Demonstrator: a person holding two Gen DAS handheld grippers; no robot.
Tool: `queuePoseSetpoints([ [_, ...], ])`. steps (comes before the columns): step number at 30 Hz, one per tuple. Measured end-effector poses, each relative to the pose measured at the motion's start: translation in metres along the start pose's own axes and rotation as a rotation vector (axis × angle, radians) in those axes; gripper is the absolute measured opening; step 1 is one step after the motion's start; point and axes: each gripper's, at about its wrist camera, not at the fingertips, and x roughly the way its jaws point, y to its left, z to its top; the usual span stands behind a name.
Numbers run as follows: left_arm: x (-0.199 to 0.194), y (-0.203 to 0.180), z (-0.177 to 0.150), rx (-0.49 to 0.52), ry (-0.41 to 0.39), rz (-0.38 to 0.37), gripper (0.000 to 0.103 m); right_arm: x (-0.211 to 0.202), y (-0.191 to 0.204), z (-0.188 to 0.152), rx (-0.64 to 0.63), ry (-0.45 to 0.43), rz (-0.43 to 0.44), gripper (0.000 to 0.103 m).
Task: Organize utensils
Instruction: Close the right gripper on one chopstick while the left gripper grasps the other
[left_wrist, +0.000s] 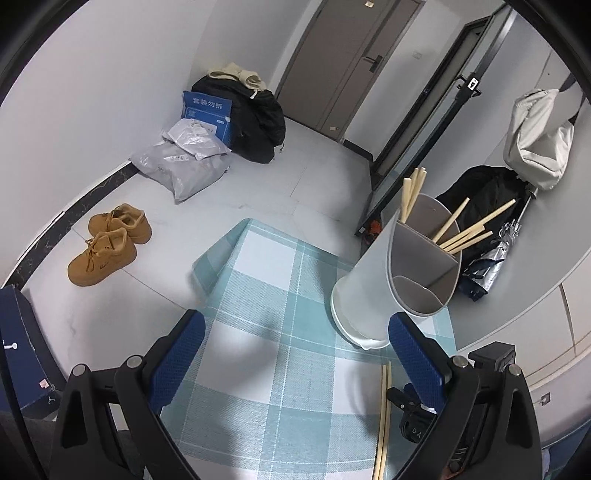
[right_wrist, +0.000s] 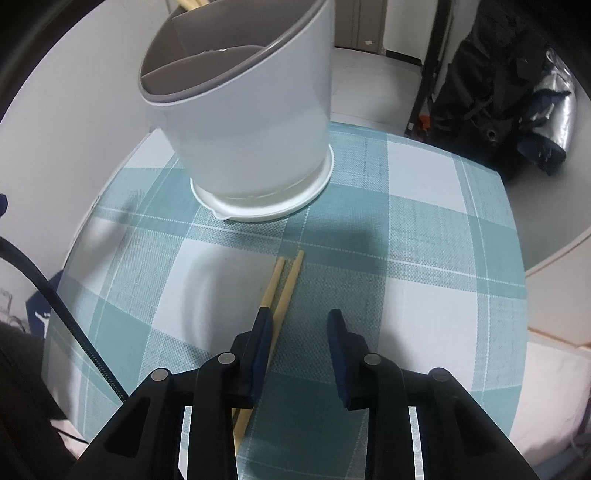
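my left gripper (left_wrist: 295, 354) hangs above the checked tablecloth (left_wrist: 266, 369) with its blue pads spread wide and nothing between them. the white utensil holder (left_wrist: 399, 269) stands on the cloth at about 1 o'clock from this gripper, just beyond the right pad, and reads as tilted in the left wrist view. its inside is split by grey dividers; several chopsticks (left_wrist: 465, 230) lean out of the far compartments, while the near compartment shows none. my right gripper (right_wrist: 301, 332) sits low over the cloth, fingers parted and holding nothing. a loose pair of chopsticks (right_wrist: 282, 291) lies flat on the cloth, side by side, just inside my left pad (right_wrist: 263, 339), tips pointing toward 12 o'clock. the holder stands at 11 o'clock from this gripper, apart from the loose pair. tan shoes (left_wrist: 107, 243) lie on the floor at 10 o'clock in the left wrist view.
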Motion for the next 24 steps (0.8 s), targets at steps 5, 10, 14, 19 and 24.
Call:
queuePoseSetpoints([
  [5,0.005,0.005,0.002,-0.020,0.014,0.002,0.098,0.010,0.011,0.014,-0.046,0.025,-0.026,0.021],
  [10,0.007,0.009,0.004,-0.035,0.033,0.009,0.098,0.018,0.020,0.029,-0.091,0.031,-0.022,0.017],
  [14,0.013,0.015,0.005,-0.060,0.054,0.016,0.098,0.019,0.027,0.033,-0.139,0.049,0.012,0.008],
  [19,0.016,0.018,0.003,-0.075,0.070,0.019,0.098,0.014,0.022,0.024,-0.145,0.049,0.040,0.005],
  [24,0.019,0.016,0.001,-0.053,0.084,0.024,0.098,0.004,0.010,0.011,-0.087,0.037,0.069,0.005],
])
